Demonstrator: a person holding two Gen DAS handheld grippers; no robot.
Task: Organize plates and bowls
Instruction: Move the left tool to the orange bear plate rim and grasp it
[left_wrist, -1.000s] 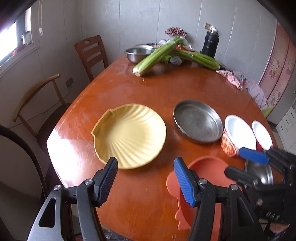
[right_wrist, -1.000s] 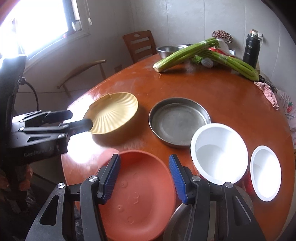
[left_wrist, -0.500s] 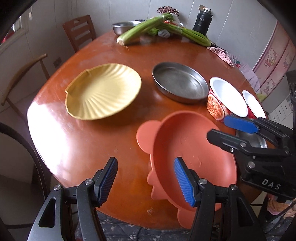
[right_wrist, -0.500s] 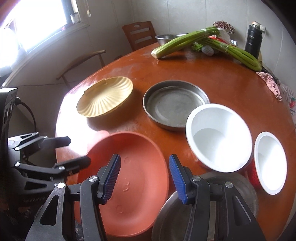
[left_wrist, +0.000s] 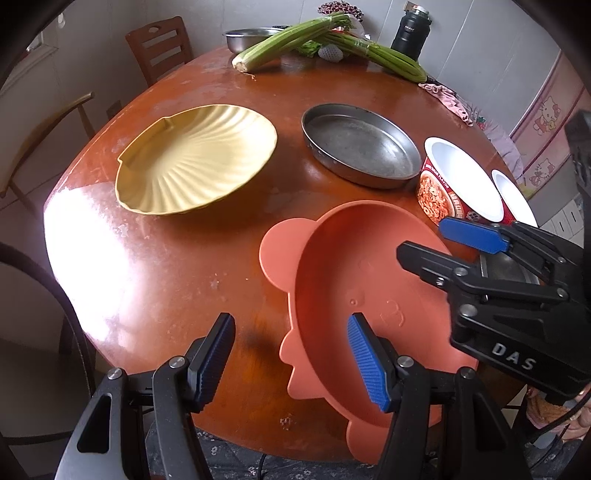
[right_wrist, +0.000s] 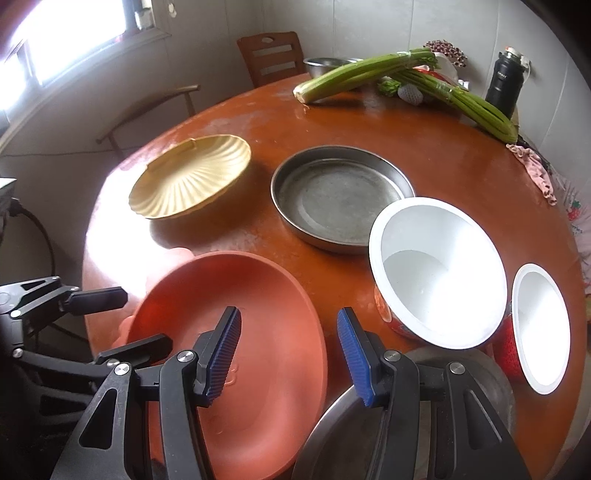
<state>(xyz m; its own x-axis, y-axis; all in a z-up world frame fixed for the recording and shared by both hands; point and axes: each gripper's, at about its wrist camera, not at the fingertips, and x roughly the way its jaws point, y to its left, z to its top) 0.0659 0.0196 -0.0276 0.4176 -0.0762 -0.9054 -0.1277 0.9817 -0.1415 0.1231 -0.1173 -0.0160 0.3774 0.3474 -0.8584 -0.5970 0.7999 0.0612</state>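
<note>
An orange plate with ear-shaped tabs (left_wrist: 343, 280) (right_wrist: 258, 314) lies at the near edge of the round table. My left gripper (left_wrist: 291, 363) (right_wrist: 122, 323) hangs open over its left rim, one pad above the plate and one above the bare table. My right gripper (right_wrist: 290, 356) (left_wrist: 443, 247) hovers open over the plate's right rim. Neither gripper presses on anything. Farther back sit a yellow shell plate (left_wrist: 195, 158) (right_wrist: 192, 177) and a steel pan (left_wrist: 362, 146) (right_wrist: 340, 195). On the right stand a large white bowl (left_wrist: 461, 177) (right_wrist: 436, 273) and a small white bowl (left_wrist: 513, 195) (right_wrist: 539, 328).
A steel dish (right_wrist: 461, 369) lies under the right gripper at the table's near edge. Celery bunches (left_wrist: 295, 40), a steel bowl (left_wrist: 247, 37), a black flask (left_wrist: 410, 29) and a pink cloth (left_wrist: 447, 99) crowd the far side. Wooden chairs (left_wrist: 159, 48) stand behind on the left.
Both grippers have sunk and tipped further down toward the orange plate, which now fills more of each view. Their jaws stand as wide as before.
</note>
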